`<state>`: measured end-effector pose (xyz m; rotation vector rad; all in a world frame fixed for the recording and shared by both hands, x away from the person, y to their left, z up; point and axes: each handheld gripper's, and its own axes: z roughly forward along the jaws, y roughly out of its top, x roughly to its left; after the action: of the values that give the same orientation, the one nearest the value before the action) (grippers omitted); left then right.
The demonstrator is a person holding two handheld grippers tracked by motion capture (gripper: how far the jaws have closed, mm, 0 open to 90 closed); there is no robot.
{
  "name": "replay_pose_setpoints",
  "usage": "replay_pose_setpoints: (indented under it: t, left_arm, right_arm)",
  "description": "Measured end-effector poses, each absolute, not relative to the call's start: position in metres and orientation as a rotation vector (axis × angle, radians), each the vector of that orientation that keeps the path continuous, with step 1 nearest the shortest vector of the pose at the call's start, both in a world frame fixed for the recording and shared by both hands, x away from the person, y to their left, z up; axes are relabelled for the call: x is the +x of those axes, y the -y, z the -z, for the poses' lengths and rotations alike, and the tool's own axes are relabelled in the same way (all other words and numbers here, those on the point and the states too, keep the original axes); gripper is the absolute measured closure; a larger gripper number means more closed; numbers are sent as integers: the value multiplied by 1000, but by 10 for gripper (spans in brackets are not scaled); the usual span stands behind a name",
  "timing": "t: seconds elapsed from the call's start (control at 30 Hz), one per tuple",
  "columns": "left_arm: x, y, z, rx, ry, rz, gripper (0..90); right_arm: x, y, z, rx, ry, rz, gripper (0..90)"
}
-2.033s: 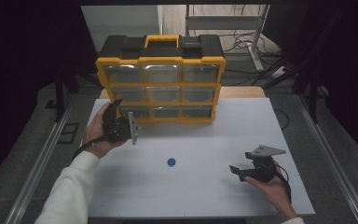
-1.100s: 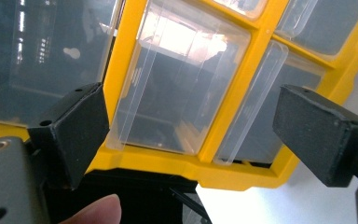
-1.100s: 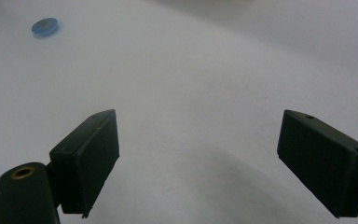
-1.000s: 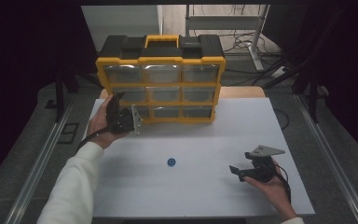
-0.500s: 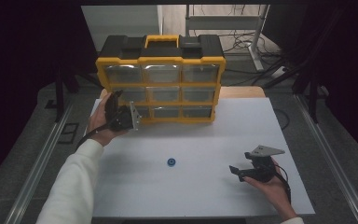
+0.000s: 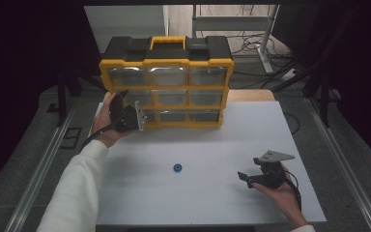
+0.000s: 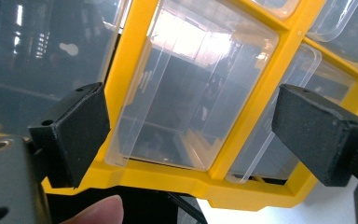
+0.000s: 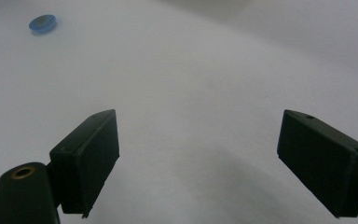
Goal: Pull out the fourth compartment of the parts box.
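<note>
Organizer case (image 6: 166, 87): yellow frame, black top, yellow handle (image 6: 167, 42) at 12 o'clock. Drawers (image 7: 191, 93) clear, see-through (grey tint inside). Left gripper (image 7: 191, 121): black jaws, at 9 o'clock of table in high view. Right gripper (image 8: 205, 163): black jaws, grey plate on top. Small disc (image 6: 177, 168) blue, plain, near table centre. Table (image 6: 212, 130) white, no pattern. Sleeve (image 6: 75, 193) white, at 7 o'clock.

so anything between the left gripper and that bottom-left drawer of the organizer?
Nothing visible. The left gripper, jaws open, faces the clear drawer in the yellow organizer directly; its jaws straddle the drawer front with no object between.
</note>
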<state>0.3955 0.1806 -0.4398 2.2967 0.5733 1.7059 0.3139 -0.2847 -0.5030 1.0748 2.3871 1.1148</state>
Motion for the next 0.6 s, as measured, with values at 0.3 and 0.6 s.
replay_pose_setpoints:
  t: [0.3,0.6]
  left_arm:
    - [400,-180,440,2290,-552,-1733,139]
    - [405,-178,438,2264,-515,-1786,210]
  right_arm:
    - [314,285,503,1075,-2386,-1110,131]
    - [314,285,503,1075,-2385,-1114,132]
